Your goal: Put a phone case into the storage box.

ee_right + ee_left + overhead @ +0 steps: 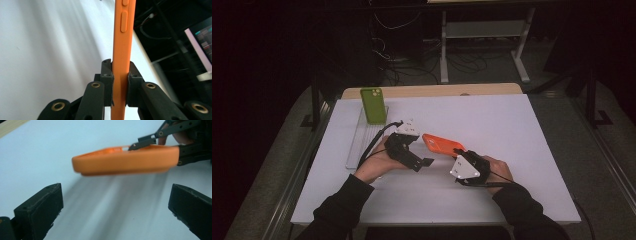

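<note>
Two grippers work one orange phone case point(443, 144), lifted just above the middle of the white table point(522, 130). The right gripper point(460, 152) pinches its near end edge-on; the left gripper point(424, 162) has its jaws spread wide, empty, just beside the case. With so narrow a hold, the case could pivot or slip and drop if the wrist tilts or the left jaw bumps it.

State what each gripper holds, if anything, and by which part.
The right gripper clamps the orange phone case across its thin edges, near one end. The left gripper holds nothing, jaws wide open.
</note>
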A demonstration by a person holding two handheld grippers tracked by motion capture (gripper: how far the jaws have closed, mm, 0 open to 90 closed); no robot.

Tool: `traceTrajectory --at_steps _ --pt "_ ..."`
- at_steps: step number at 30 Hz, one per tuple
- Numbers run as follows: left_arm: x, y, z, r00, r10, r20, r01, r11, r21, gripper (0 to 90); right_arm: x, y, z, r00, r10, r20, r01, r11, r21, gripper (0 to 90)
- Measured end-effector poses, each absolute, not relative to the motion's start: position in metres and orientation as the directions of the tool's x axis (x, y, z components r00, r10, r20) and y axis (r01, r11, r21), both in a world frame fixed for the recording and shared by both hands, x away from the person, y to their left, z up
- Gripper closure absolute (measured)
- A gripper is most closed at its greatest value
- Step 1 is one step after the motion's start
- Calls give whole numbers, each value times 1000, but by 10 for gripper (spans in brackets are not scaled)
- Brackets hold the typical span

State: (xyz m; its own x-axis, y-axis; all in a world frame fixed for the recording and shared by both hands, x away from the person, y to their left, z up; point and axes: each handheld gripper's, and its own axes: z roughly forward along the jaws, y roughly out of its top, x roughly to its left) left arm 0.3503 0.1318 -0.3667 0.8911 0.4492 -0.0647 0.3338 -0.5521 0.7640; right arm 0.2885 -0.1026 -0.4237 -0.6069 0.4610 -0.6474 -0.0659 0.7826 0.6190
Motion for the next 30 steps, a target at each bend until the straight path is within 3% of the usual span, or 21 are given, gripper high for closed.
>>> traceTrajectory --at_steps 5,11,22,30 --pt "354 136 -365 891 451 -42 318 -557 767 0 294 -108 -419 -679 555 -480 35 678 735 782" --pt "354 137 -365 871 483 -93 364 -505 783 0 301 -116 -415 -730 622 -284 151 552 820 782" --pt "357 133 -363 847 511 -146 398 -427 812 0 317 -128 -412 -729 668 149 425 270 864 784" --pt "364 126 -363 828 525 -199 427 -359 830 0 318 -126 -412 -719 667 195 456 240 857 784"
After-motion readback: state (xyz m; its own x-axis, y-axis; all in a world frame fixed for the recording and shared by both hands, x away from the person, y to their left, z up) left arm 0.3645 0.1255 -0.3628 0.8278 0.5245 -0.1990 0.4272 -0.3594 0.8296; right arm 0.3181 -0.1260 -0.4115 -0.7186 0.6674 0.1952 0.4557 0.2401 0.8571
